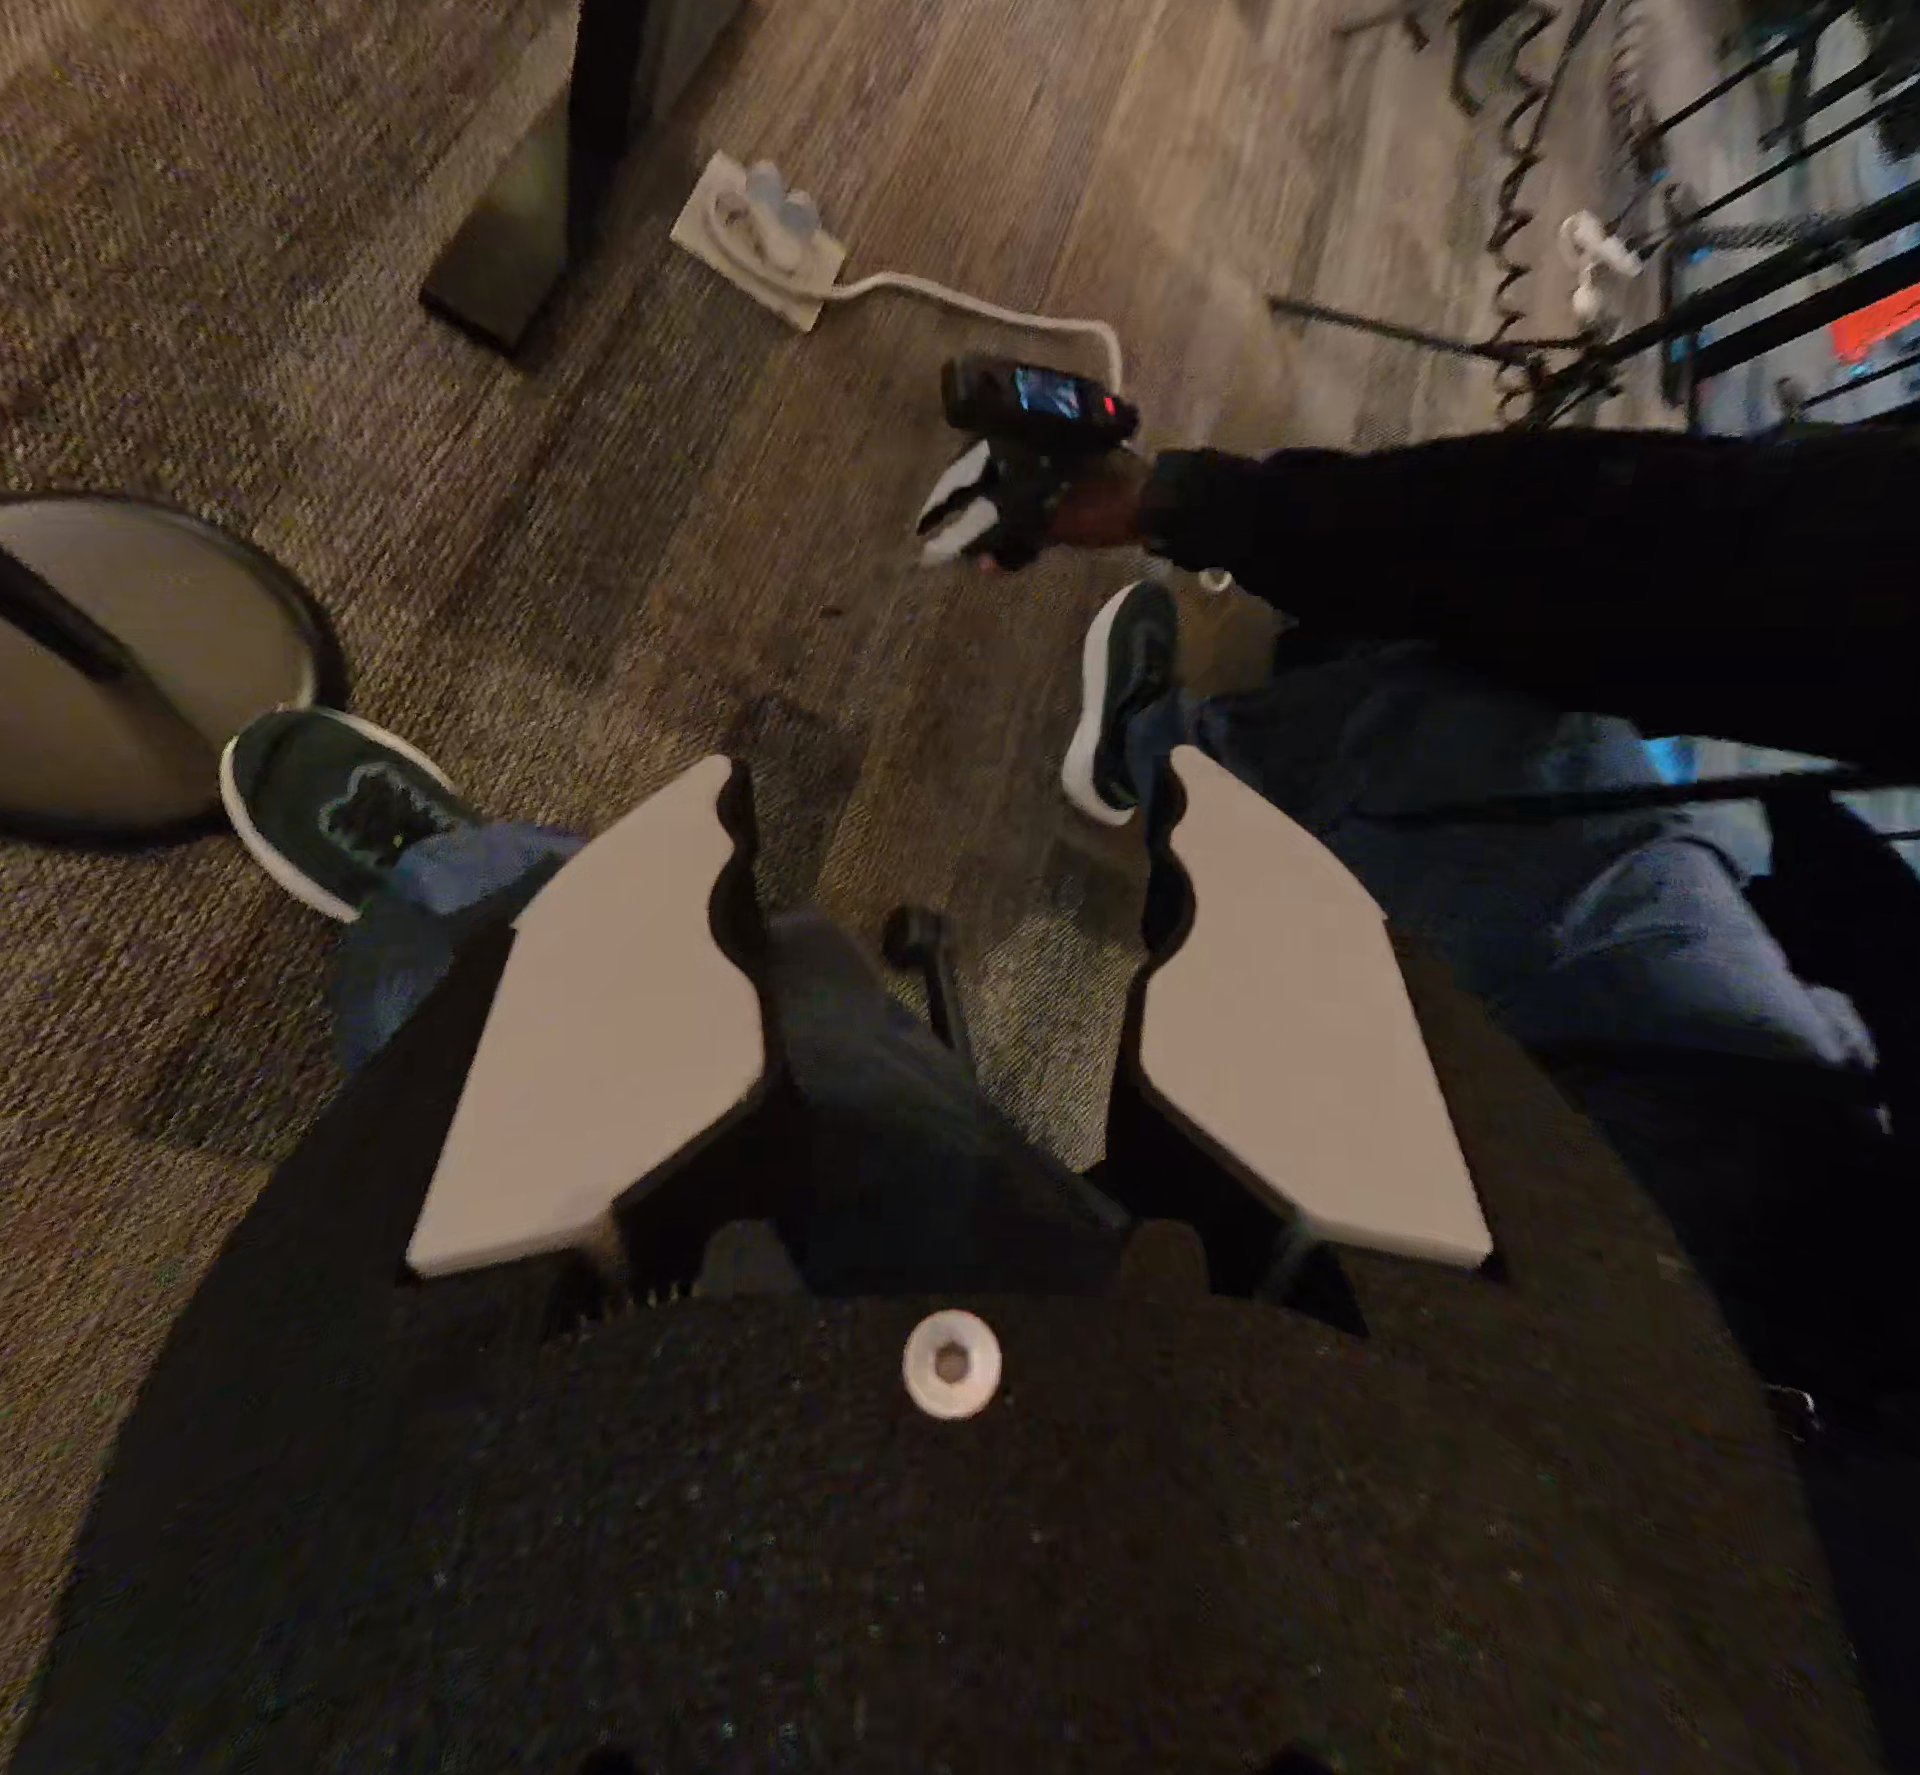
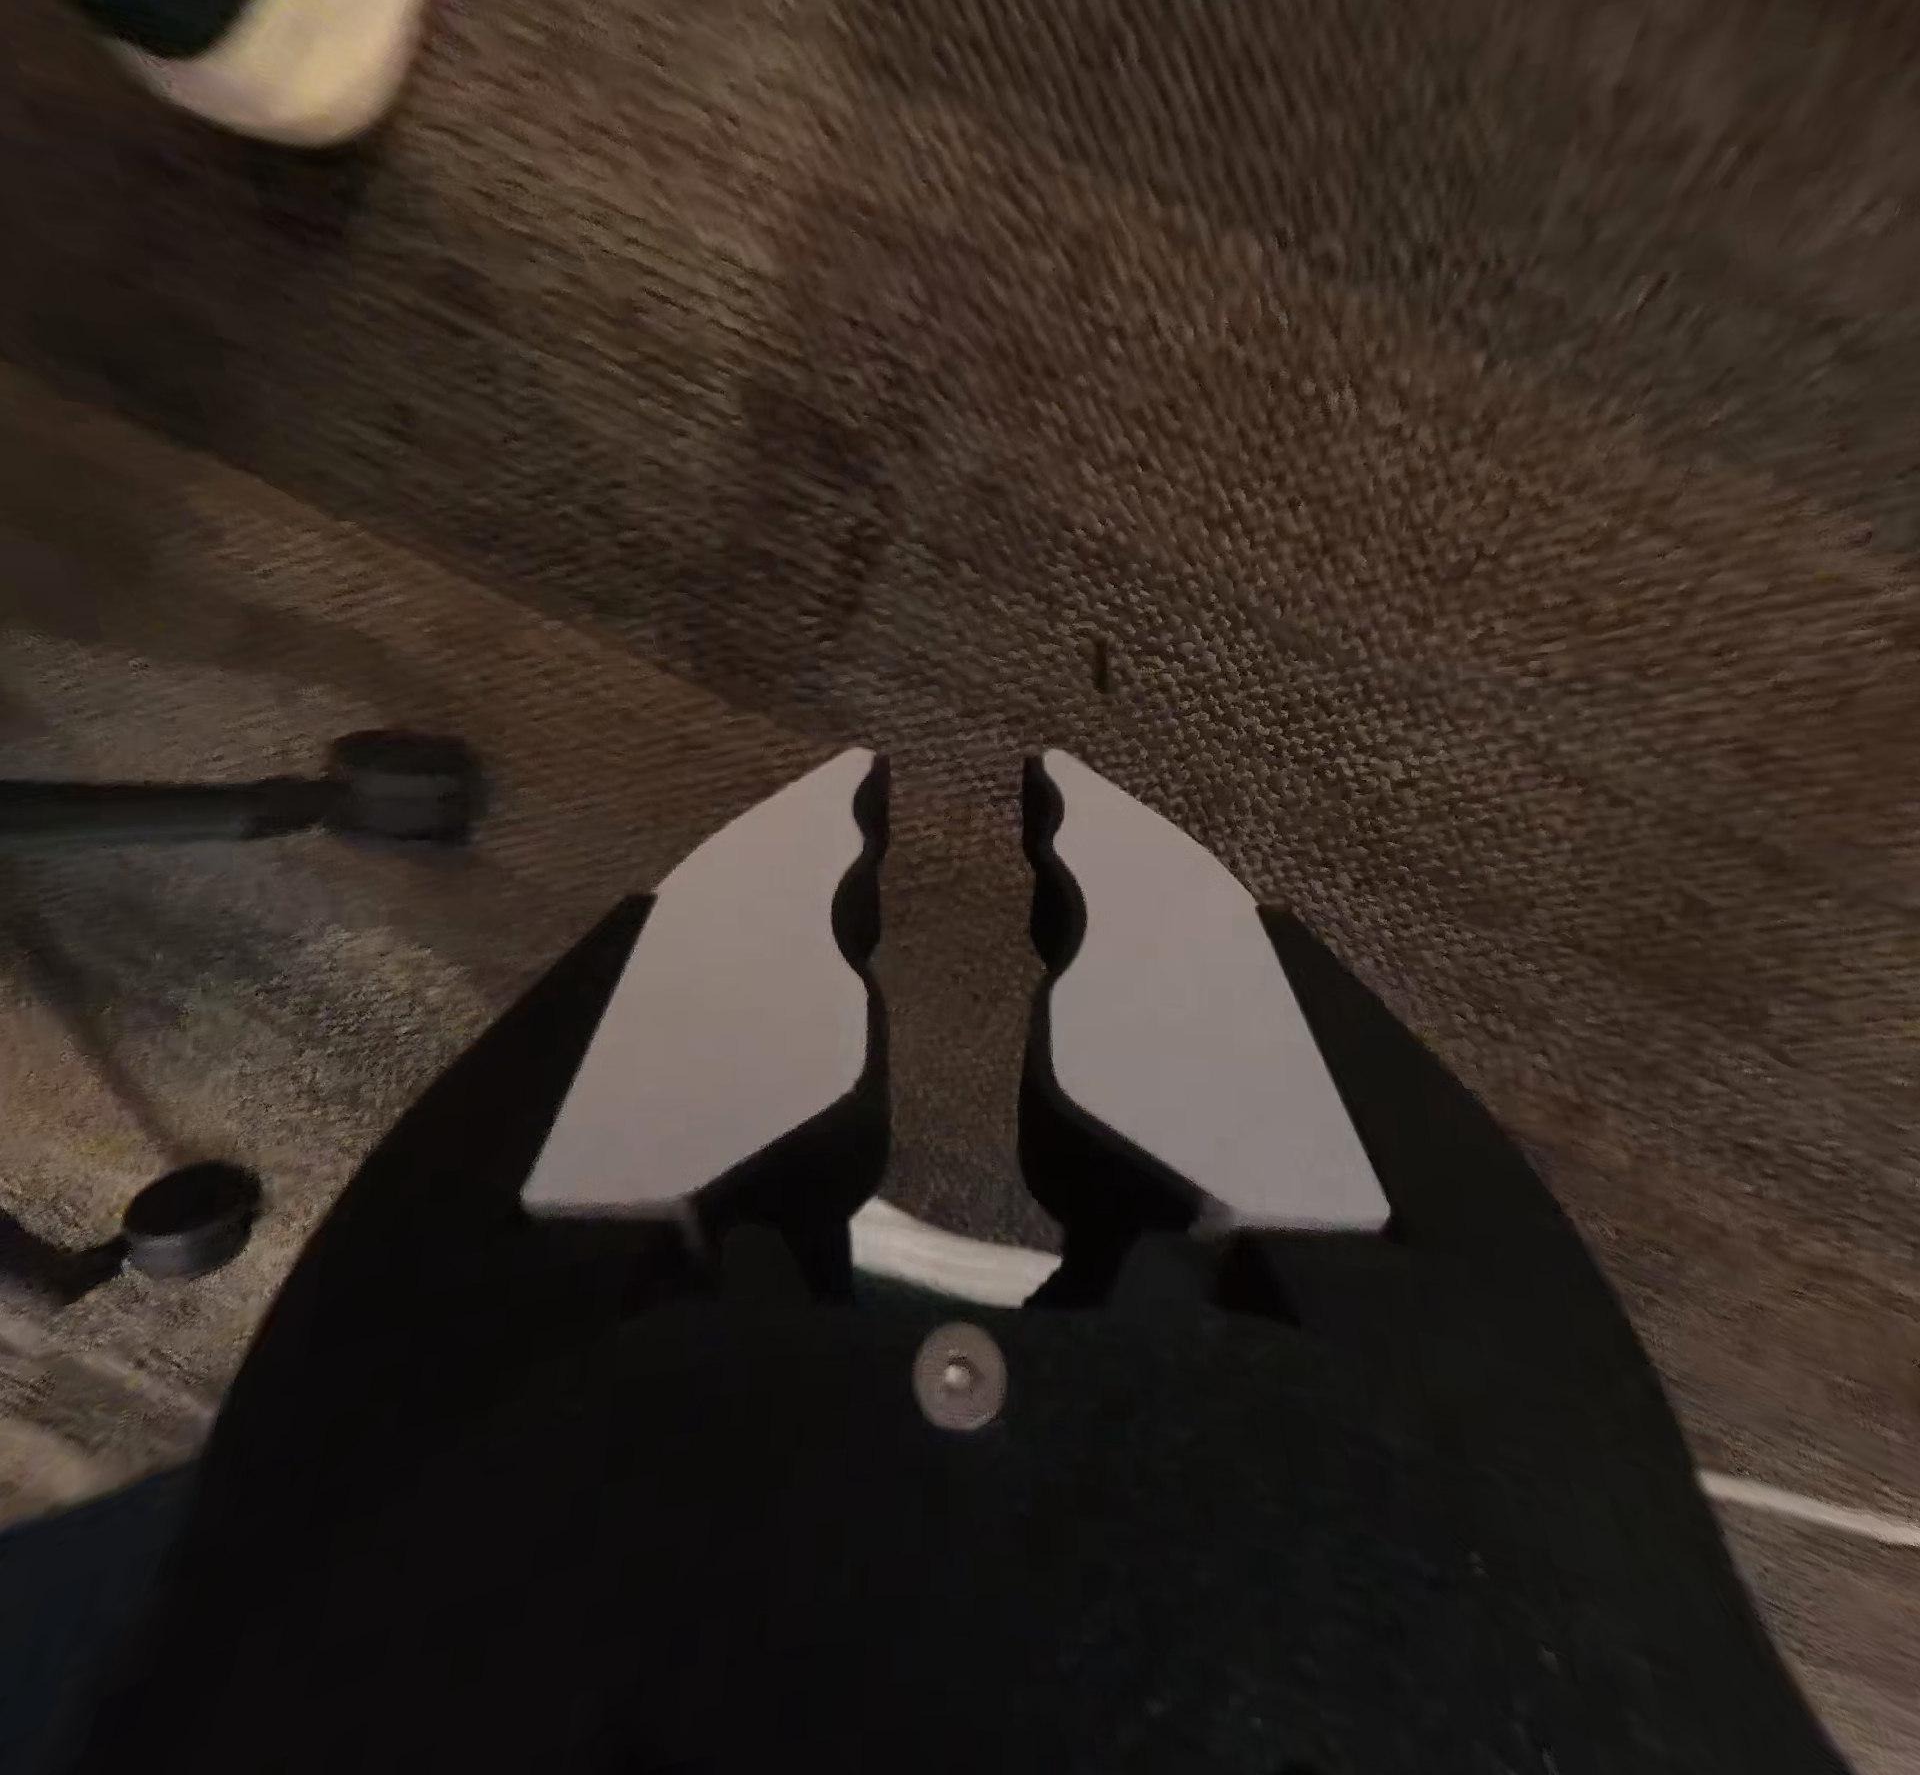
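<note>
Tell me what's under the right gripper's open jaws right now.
Only brown carpet shows below and between the right gripper, with nothing between its fingers. The gripper's black body hides the floor directly beneath it, apart from a white strip.

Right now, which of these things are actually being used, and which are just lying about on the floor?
In use:
- left gripper, open, holds nothing, above the carpet
- right gripper, jaws narrowly apart, nothing between them, near the carpet

Lying about:
- white power strip and its cord
- round stand base
- black table leg
- chair castors
</note>
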`<state>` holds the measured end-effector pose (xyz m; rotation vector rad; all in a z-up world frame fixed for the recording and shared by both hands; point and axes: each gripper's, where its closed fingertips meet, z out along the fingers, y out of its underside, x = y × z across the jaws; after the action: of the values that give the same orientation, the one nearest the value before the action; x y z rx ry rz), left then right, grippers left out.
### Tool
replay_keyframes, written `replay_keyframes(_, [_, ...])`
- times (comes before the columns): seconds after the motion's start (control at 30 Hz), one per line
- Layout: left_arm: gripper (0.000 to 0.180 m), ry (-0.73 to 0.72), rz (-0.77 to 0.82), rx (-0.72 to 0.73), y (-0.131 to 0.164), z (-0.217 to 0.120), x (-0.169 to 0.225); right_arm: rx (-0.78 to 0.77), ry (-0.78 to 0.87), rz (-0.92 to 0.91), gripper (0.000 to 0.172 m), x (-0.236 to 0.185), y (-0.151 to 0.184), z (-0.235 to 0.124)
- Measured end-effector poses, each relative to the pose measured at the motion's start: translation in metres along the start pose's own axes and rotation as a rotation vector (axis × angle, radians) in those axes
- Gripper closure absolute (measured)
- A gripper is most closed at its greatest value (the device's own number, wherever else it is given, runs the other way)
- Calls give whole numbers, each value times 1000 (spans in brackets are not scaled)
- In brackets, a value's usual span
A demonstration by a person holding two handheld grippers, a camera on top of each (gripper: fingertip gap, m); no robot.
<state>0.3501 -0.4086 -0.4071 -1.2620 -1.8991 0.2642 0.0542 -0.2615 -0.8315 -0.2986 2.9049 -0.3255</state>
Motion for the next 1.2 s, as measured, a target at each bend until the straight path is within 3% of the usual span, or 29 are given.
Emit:
replay_keyframes(0.1, [107, -34, -66, -15, 8, 6, -18, -108, -1, -30, 167, 30, 20, 75])
replay_keyframes(0.23, [113, -30, -232, 40, -4, 5, -41, -99, 157, -20, 171, 63, 39, 129])
replay_keyframes(0.37, [113, 73, -341, 70, -11, 5, -42, -72, 175, 24, 161, 62, 53, 155])
replay_keyframes(0.7, [115, 107, -355, 31, -5, 2, -47, -165, 144, 29, 153, 57, 63, 190])
replay_keyframes(1.0, [120, 130, -355, 72, -13, 3, -43, -246, 175, 55, 167, 56, 63, 179])
replay_keyframes(1.1, [121, 122, -309, 104, -24, 6, -35, -177, 160, 134, 167, 47, 44, 145])
replay_keyframes(1.2, [120, 121, -235, 107, -39, 12, -18, -50, 137, 219, 167, 29, 11, 85])
